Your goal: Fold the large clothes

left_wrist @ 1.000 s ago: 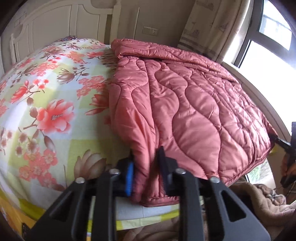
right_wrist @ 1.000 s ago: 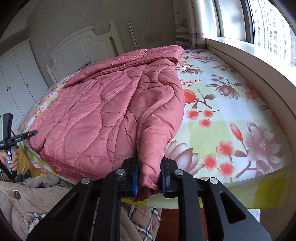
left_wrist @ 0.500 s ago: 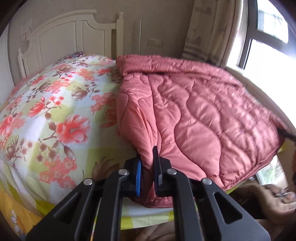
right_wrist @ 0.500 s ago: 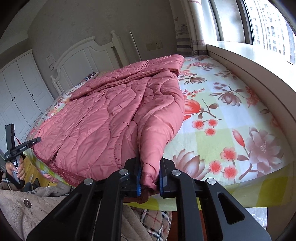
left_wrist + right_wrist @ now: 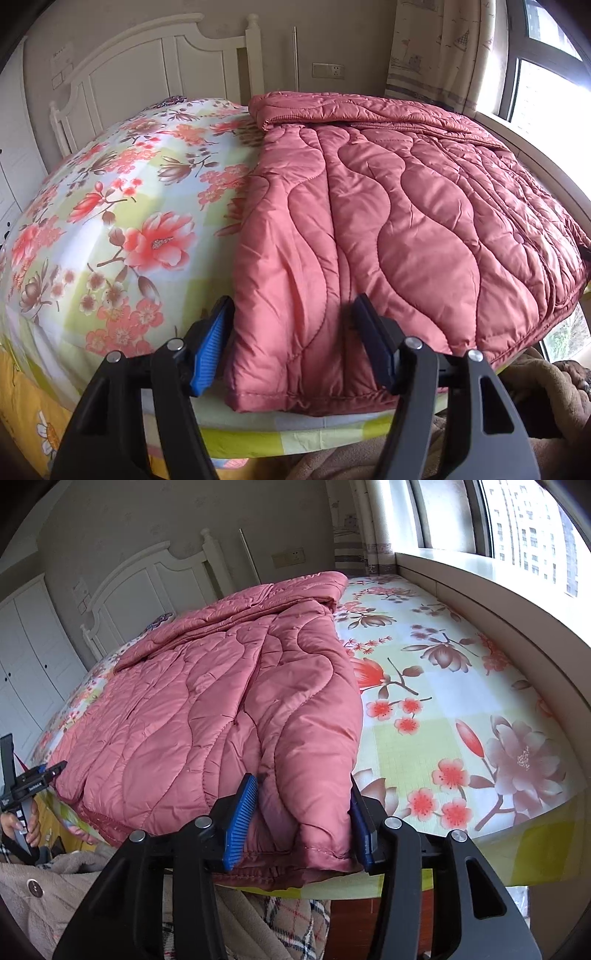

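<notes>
A large pink quilted coat [image 5: 388,206] lies flat on the floral bed sheet [image 5: 122,206], both sleeves folded in along its sides. My left gripper [image 5: 291,339] is open, its jaws wide on either side of the left sleeve cuff [image 5: 280,369] at the bed's near edge. In the right wrist view the coat [image 5: 207,701] fills the left half of the bed. My right gripper [image 5: 301,819] is open, its jaws standing on either side of the right sleeve cuff [image 5: 314,834]. The left gripper also shows in the right wrist view [image 5: 29,782], held in a hand.
A white headboard [image 5: 162,70] stands at the far end of the bed. A window ledge [image 5: 491,602] runs along the right side. White wardrobe doors [image 5: 26,657] stand at the left. A beige robe [image 5: 44,897] is below the bed's near edge.
Both grippers were shut on the sleeve cuffs and have opened wide. The cuffs now lie released on the bed edge between the jaws.
</notes>
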`<state>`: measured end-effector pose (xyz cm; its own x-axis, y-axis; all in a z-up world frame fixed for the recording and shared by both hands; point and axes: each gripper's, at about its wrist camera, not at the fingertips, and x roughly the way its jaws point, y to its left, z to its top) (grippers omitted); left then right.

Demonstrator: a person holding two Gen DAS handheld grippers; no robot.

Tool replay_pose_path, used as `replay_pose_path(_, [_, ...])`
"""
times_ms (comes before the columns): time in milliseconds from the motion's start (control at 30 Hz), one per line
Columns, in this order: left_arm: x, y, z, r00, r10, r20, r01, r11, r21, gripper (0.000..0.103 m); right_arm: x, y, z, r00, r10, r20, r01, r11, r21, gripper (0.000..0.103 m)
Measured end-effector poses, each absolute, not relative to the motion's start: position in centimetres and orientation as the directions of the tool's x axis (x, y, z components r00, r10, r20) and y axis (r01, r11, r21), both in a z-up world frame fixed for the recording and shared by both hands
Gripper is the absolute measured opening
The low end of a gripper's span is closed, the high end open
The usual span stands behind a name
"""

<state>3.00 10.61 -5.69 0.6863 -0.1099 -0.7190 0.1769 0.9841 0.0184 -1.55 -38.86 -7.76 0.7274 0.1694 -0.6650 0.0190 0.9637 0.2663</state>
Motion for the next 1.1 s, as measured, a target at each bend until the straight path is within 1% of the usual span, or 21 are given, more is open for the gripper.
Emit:
replay_pose_path(367, [3.1, 10.5, -6.1, 0.682, -0.125, -0.720, 0.179, 0.984, -0.001, 0.065, -1.6, -38.5, -7.9, 0.736, 0.159, -0.658, 0.000, 0.972, 0.235, 0.047])
replay_pose_path(500, [3.2, 10.6, -6.3, 0.674, -0.157, -0.721, 0.193, 0.981, -0.033, 0.060, -1.6, -38.5, -7.9, 0.734, 0.156, -0.661, -0.003, 0.974, 0.227, 0.047])
replay_pose_path(533, [3.2, 10.7, -6.3, 0.672, -0.168, -0.721, 0.198, 0.979, -0.044, 0.056, -1.6, -38.5, -7.8, 0.733, 0.153, -0.663, 0.000, 0.974, 0.225, 0.045])
replay_pose_path(567, [3.1, 10.6, -6.2, 0.670, -0.183, -0.720, 0.208, 0.977, -0.055, 0.049, -1.7, -38.5, -7.8, 0.733, 0.154, -0.663, -0.001, 0.974, 0.224, 0.040])
replay_pose_path(600, [3.1, 10.5, -6.2, 0.667, -0.193, -0.719, 0.216, 0.974, -0.061, 0.040, -1.7, -38.5, -7.9, 0.733, 0.163, -0.660, -0.006, 0.972, 0.234, 0.026])
replay_pose_path(633, [2.9, 10.3, -6.2, 0.666, -0.205, -0.717, 0.224, 0.972, -0.070, 0.034, -1.8, -38.5, -7.9, 0.737, 0.172, -0.654, -0.010, 0.970, 0.244, 0.020])
replay_pose_path(667, [2.7, 10.2, -6.1, 0.667, -0.221, -0.712, 0.233, 0.969, -0.082, 0.024, -2.0, -38.2, -7.9, 0.743, 0.174, -0.646, -0.016, 0.970, 0.243, 0.018])
replay_pose_path(700, [2.6, 10.0, -6.1, 0.672, -0.221, -0.707, 0.235, 0.969, -0.080, 0.020, -2.0, -37.9, -7.8, 0.745, 0.166, -0.646, -0.017, 0.973, 0.231, 0.016])
replay_pose_path(800, [2.0, 9.7, -6.2, 0.694, -0.218, -0.686, 0.237, 0.969, -0.067, 0.017, -1.9, -37.1, -7.7, 0.745, 0.143, -0.651, -0.016, 0.980, 0.198, 0.015])
replay_pose_path(1100, [1.9, 11.5, -6.1, 0.686, -0.322, -0.653, 0.248, 0.946, -0.207, 0.012, -1.4, -37.7, -7.7, 0.733, 0.163, -0.660, 0.012, 0.968, 0.252, 0.015])
